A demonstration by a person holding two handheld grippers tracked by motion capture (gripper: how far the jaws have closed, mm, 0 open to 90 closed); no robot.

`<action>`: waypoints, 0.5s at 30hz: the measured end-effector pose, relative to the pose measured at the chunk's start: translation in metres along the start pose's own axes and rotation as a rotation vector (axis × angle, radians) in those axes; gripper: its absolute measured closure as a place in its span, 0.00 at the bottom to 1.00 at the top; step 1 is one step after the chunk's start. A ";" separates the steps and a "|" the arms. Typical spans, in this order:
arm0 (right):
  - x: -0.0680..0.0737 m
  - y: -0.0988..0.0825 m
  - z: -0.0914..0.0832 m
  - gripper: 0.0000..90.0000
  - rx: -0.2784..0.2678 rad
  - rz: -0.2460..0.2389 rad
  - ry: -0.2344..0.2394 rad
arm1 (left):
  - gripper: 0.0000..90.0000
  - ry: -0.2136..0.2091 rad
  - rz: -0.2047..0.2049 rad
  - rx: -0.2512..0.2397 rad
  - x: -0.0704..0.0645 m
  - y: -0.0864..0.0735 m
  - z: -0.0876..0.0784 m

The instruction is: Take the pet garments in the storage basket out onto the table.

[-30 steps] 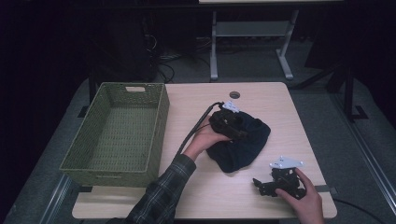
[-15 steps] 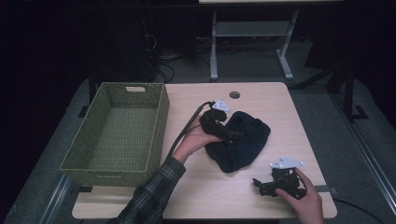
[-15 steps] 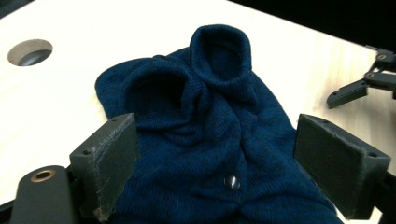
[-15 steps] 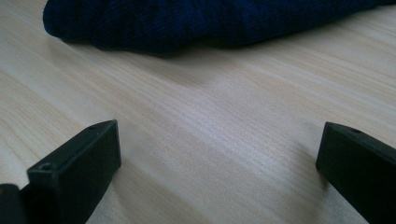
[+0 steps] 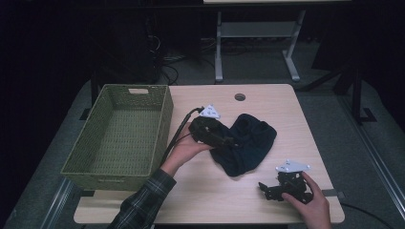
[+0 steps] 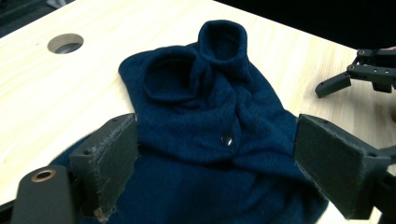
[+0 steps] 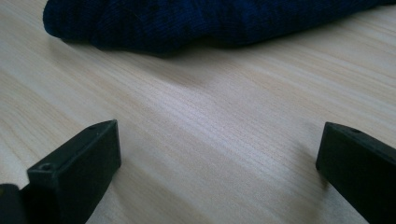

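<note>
One dark blue knitted garment (image 6: 210, 135) lay crumpled between the left gripper's (image 6: 215, 158) spread jaws; right gripper (image 7: 219, 163) gaped over bare wood.

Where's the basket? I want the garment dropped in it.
In the high view, the basket sits at the table's left edge, left of the left gripper.

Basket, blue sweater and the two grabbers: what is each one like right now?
Basket: upright, empty.
Blue sweater: crumpled flat on the table, not gripped.
Left gripper: open, jaws on either side of the sweater.
Right gripper: open, low over bare table, holding nothing.
</note>
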State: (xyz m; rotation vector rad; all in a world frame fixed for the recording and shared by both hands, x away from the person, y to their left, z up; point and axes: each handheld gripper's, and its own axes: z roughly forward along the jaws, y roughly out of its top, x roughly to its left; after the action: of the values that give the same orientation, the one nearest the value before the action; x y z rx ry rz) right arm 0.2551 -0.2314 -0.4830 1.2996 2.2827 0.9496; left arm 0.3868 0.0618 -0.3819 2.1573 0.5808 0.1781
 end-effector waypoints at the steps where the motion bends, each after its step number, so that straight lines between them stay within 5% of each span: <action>1: 0.000 0.000 0.000 0.00 0.000 0.000 0.000 | 0.15 0.005 -0.002 -0.001 -0.001 -0.002 -0.002; 15: 0.000 0.000 0.000 0.00 0.001 -0.001 0.001 | 0.15 0.085 -0.035 -0.045 -0.009 -0.037 -0.026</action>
State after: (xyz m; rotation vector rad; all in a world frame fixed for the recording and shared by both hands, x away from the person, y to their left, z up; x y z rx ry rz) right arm 0.2547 -0.2317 -0.4830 1.2986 2.2845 0.9488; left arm 0.3581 0.0955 -0.3948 2.1030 0.6569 0.2626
